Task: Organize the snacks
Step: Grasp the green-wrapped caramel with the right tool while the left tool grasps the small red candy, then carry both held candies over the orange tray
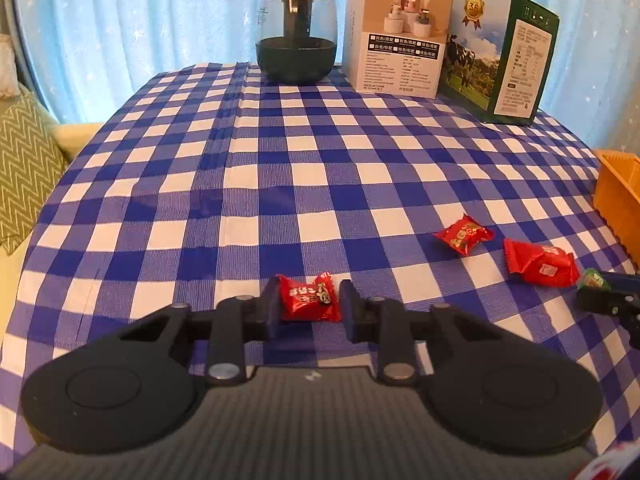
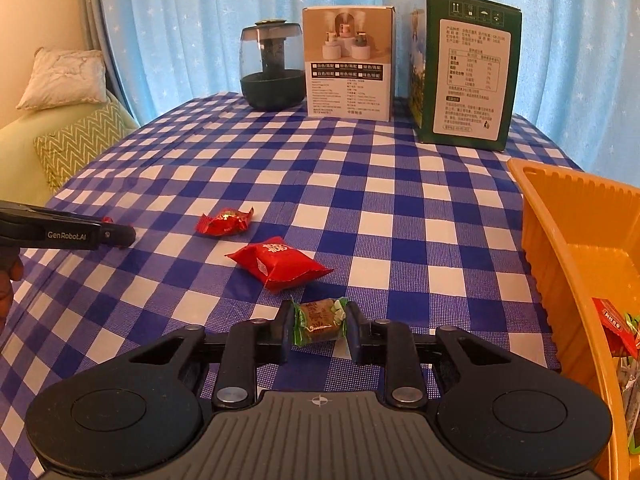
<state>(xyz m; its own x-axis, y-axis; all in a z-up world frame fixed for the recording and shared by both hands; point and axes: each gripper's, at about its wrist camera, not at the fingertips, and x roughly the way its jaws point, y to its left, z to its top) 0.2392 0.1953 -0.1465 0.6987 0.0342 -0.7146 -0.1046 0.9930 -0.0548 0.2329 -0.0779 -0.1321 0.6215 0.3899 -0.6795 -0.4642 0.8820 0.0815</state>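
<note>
Left claw (image 1: 308, 304) grips a red candy (image 1: 309, 297) at lower centre; right claw (image 2: 319, 326) grips a green-wrapped sweet (image 2: 319, 319); orange basket (image 2: 560, 216) at right edge.

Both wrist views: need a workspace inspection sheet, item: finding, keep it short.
Surface: blue-and-white checked tablecloth, creased in places.
Job's things: two loose red snack packets, the flatter one nearer the right gripper, the twisted one beyond it; orange basket at the right edge, already holding some snacks.
Clutter: dark glass humidifier, white product box and green box along the far edge.
Grippers: left gripper has its fingers closed on a red candy; right gripper has its fingers closed on a green-wrapped candy.
Cables: nothing seen.
Surroundings: blue star-print curtain behind; sofa with cushions on the left.
</note>
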